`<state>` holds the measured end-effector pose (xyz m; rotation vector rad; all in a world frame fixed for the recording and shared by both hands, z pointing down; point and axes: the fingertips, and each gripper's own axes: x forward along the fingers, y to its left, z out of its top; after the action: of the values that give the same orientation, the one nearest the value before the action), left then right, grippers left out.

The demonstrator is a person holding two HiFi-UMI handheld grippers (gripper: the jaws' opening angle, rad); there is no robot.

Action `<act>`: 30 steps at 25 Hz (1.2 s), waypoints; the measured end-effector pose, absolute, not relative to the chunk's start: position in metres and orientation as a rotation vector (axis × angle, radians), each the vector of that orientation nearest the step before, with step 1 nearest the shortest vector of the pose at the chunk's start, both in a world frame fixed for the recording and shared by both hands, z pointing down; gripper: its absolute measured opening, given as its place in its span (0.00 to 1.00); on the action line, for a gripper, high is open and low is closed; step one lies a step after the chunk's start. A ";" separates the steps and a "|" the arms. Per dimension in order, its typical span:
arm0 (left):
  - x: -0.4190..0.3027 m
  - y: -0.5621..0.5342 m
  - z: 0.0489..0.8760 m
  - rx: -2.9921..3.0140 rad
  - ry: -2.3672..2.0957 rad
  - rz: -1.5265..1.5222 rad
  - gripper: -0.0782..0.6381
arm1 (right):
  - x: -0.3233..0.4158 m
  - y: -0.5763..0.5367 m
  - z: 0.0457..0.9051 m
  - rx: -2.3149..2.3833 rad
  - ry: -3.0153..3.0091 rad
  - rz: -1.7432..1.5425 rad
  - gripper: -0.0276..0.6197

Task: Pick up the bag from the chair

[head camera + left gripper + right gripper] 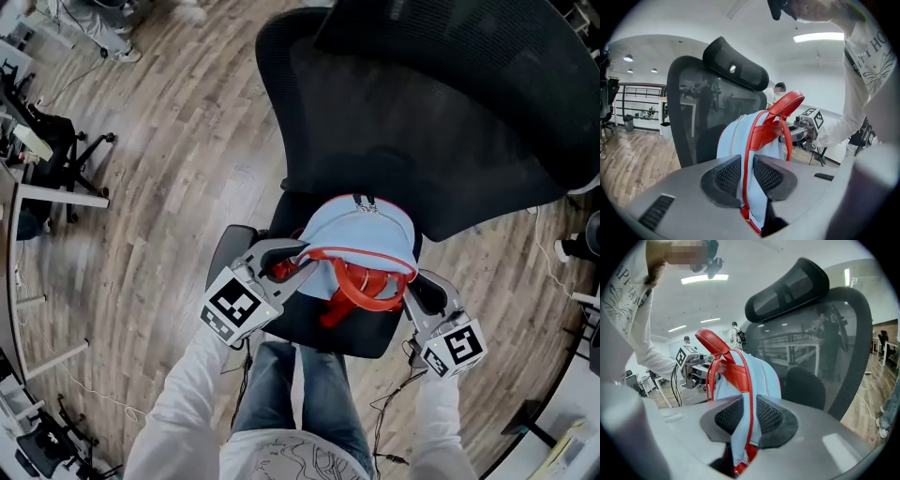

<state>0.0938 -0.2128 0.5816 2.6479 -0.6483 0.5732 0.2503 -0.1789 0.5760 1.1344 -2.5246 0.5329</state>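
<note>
Finds the bag (361, 230) upright at the seat of the chair (431, 112), close against the backrest. Records the left gripper (746, 174) clamped tight on a red strap (749, 140) at one side. Records the right gripper (748, 416) pinching a red-edged strap (740, 380) at the other side. Judges the grasp made and the lift not yet begun. Calls next for raising both together, level, clear of seat and backrest. Warns of tipping under an uneven pull.
</note>
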 end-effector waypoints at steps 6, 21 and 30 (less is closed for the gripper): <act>0.086 -0.213 0.503 2.768 -0.662 0.510 0.22 | 0.242 -0.176 0.499 1.214 -2.545 0.401 0.18; 0.078 -0.173 0.332 2.963 -0.783 0.328 0.23 | 0.236 -0.128 0.327 1.348 -2.629 0.118 0.18; 0.060 -0.150 0.262 3.053 -0.815 0.222 0.23 | 0.217 -0.103 0.263 1.421 -2.633 -0.029 0.18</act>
<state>0.0596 -0.1502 0.2623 3.0535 -0.8149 0.2218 0.2171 -0.1026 0.2626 1.4209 -2.6333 -0.0291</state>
